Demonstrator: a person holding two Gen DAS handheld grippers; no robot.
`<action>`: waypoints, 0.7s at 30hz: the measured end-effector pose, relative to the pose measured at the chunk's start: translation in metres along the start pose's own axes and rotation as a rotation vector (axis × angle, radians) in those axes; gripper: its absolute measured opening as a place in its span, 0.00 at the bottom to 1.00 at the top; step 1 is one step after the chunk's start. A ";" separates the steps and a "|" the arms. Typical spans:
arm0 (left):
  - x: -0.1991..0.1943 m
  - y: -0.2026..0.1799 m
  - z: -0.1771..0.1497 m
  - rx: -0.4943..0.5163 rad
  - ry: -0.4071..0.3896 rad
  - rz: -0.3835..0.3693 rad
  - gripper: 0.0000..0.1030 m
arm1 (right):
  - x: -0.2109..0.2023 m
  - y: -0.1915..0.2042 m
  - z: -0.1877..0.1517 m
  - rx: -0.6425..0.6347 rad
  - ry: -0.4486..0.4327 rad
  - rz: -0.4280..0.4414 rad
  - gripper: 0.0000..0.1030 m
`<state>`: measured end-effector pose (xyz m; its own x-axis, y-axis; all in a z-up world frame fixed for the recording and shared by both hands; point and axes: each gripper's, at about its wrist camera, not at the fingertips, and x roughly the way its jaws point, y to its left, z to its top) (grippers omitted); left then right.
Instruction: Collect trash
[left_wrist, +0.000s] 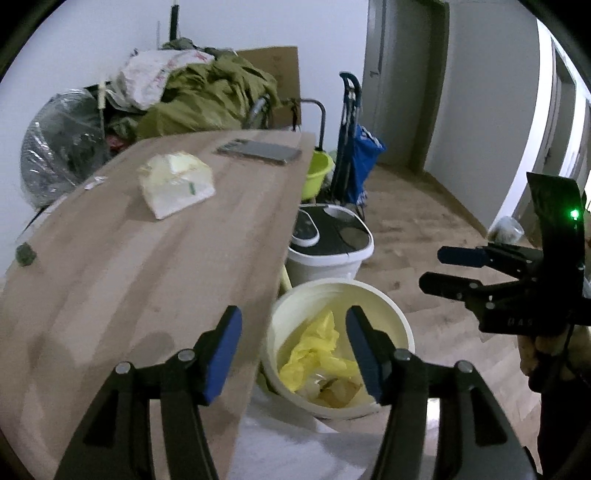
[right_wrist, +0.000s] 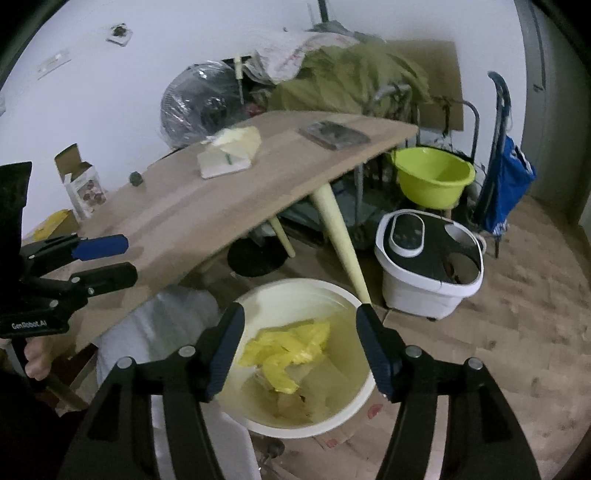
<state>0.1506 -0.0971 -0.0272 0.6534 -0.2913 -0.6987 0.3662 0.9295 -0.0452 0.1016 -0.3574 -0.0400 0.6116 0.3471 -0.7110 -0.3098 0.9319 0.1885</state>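
Left tool (left_wrist: 293, 350) empty over table edge (left_wrist: 280, 236), bucket (left_wrist: 400, 325) beside

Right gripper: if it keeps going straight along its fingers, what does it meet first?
Probably the yellow plastic bag inside the white bucket. The right gripper is open and empty, aimed into the bucket's mouth; depth is unclear.

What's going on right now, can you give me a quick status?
Both hand-held grippers, left and right, open, empty. Yellow trash in white bucket. Wrapper on table. Nothing blocking.
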 end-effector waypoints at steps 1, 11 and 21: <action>-0.005 0.003 -0.001 -0.006 -0.011 0.004 0.58 | -0.002 0.006 0.003 -0.009 -0.005 0.001 0.62; -0.068 0.033 -0.006 -0.052 -0.169 0.073 0.69 | -0.030 0.049 0.026 -0.081 -0.073 0.016 0.78; -0.134 0.051 -0.012 -0.081 -0.325 0.178 0.83 | -0.065 0.099 0.050 -0.204 -0.156 0.072 0.82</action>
<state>0.0736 -0.0079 0.0553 0.8831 -0.1682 -0.4380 0.1830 0.9831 -0.0085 0.0681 -0.2828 0.0590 0.6826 0.4387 -0.5845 -0.4875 0.8692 0.0830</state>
